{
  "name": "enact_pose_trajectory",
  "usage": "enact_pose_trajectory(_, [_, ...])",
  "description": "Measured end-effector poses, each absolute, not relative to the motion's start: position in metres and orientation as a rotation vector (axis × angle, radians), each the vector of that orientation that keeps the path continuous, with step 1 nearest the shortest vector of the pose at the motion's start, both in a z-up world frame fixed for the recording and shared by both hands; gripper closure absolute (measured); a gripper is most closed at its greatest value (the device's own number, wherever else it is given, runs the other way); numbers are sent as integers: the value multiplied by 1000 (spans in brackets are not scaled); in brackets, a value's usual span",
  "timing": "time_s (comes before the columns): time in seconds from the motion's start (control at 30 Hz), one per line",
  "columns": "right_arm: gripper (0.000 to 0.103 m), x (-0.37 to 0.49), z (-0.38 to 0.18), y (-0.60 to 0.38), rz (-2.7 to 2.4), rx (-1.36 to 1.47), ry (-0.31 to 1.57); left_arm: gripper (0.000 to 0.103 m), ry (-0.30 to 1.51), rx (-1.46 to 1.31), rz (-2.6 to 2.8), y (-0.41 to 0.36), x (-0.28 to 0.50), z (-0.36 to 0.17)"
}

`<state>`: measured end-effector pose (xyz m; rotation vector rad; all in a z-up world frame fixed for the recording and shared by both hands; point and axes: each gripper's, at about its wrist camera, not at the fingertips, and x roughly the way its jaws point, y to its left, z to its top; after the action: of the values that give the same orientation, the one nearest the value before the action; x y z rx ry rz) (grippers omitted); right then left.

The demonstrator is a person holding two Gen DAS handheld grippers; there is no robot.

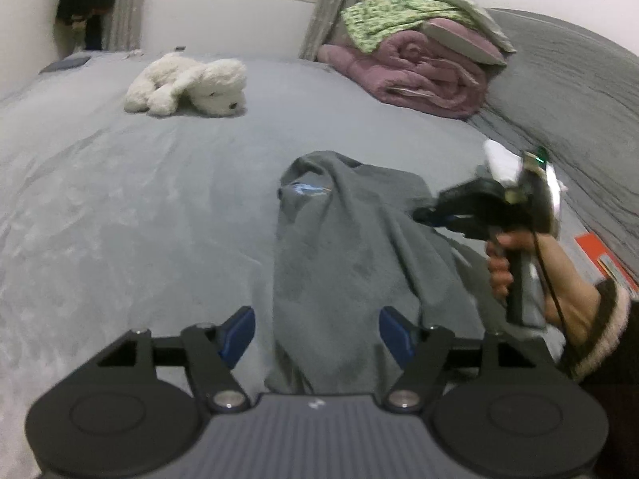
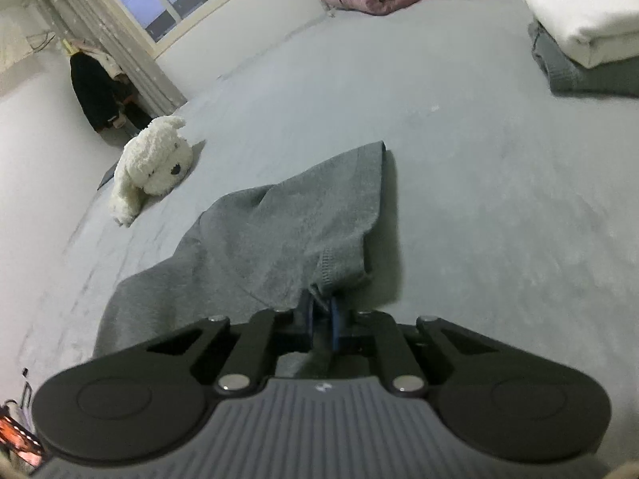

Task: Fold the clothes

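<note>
Hidden: my own left hand is out of shot; of my right I see only the hand [image 1: 519,263] on the grip and a cuffed sleeve [image 1: 607,327], cut by the edge at 3 o'clock.
Hard to make out: a pale blue mark [image 1: 305,189] on the grey garment [image 1: 343,263], too smeared to read; an orange-and-white thing [image 1: 603,257] at the bed's 3 o'clock edge, cropped; a dark flat object [image 1: 66,64] out at 10 o'clock, unclear.
Left gripper [image 1: 315,335]: my blue pads stand wide apart, the garment's near end lies between them, neither pad pressing it.
Right gripper [image 2: 323,319]: my pads are pinched together on a ribbed hem corner of the garment, cloth bunched right at the tips.
Garment: rumpled lengthwise on the grey bed [image 1: 120,207], running from my left gripper toward 12 o'clock; in the right wrist view it fans out toward 10 and 12 o'clock.
Stacks: a folded white piece [image 2: 579,12] sits on a folded grey piece [image 2: 575,76] at 2 o'clock, cropped by the frame.
Bedding pile: green patterned cloth [image 1: 379,16] on a rolled pink quilt [image 1: 419,72] at 1 o'clock.
Plush dog [image 1: 187,84]: white, lying at 11 o'clock, well apart from the garment.
</note>
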<state>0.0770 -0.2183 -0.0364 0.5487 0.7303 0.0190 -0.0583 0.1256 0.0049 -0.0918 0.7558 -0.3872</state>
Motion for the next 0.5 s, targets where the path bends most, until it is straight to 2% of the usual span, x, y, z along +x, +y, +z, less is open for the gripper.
enact_pose_trajectory(0.5, [99,47,0,-266,-96,468,595,34,785,-204,-306,109,5,-11])
